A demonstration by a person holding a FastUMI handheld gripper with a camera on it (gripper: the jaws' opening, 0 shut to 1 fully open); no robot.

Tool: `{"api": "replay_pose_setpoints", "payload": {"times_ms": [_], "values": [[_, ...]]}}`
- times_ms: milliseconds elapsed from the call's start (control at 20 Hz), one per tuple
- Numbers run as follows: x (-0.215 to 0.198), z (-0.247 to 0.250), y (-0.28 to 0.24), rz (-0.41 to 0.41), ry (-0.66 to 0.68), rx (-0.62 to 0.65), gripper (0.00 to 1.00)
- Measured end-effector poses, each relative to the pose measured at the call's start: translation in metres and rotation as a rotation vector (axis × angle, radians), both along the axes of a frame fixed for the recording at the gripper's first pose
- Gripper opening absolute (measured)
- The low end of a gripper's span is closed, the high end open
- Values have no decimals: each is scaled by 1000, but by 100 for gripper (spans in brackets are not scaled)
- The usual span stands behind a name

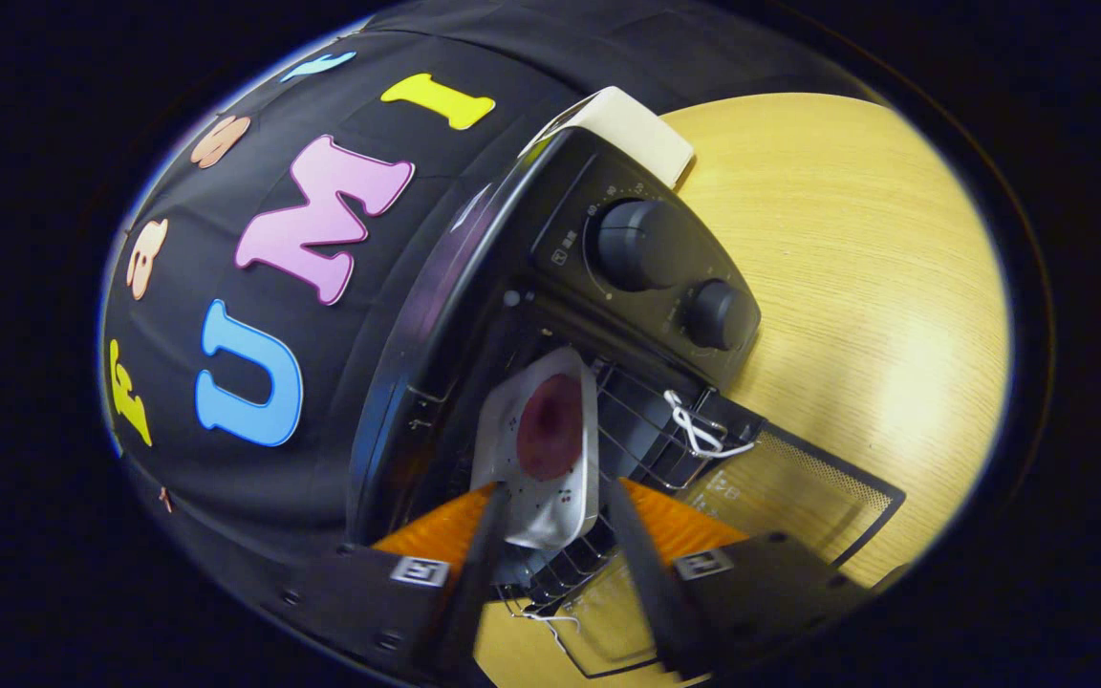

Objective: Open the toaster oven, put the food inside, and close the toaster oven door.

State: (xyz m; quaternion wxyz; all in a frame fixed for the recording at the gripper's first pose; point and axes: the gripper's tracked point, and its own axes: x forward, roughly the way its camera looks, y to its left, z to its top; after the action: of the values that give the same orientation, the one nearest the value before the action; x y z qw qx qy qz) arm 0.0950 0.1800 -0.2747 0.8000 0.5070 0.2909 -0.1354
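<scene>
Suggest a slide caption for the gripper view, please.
Open gripper behind food tray on rack in open toaster oven.

Black toaster oven (550, 287), white tray (536, 449) with dark red food (549, 427), pale wood-grain table (856, 277).

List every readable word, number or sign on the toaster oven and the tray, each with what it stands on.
None reads clearly.
Toaster oven control panel: a small logo and marks beside the larger knob, too blurred.
Dial numbers around that knob: too small.
Open glass door: faint print, illegible.
Tray, between the open gripper fingers: small red specks, not text.
</scene>
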Motion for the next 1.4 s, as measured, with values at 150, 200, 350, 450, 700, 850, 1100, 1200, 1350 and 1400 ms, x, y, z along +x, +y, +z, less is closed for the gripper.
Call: {"api": "replay_pose_setpoints", "payload": {"times_ms": [150, 200, 350, 450, 700, 850, 1100, 1200, 1350, 1400], "values": [[-22, 9, -5, 57, -4, -110, 97], [-30, 11, -4, 88, -2, -138, 98], [-57, 16, 3, 211, 25, -194, 99], [-70, 25, -2, 274, 20, -268, 99], [-95, 35, -11, 449, 19, -484, 99], [-113, 32, -8, 534, 28, -560, 99], [-139, 15, -2, 646, 51, -667, 99], [-151, 3, 1, 694, 73, -693, 99], [-161, -17, 1, 716, 126, -712, 99], [-164, -24, 3, 727, 143, -717, 99]]}}
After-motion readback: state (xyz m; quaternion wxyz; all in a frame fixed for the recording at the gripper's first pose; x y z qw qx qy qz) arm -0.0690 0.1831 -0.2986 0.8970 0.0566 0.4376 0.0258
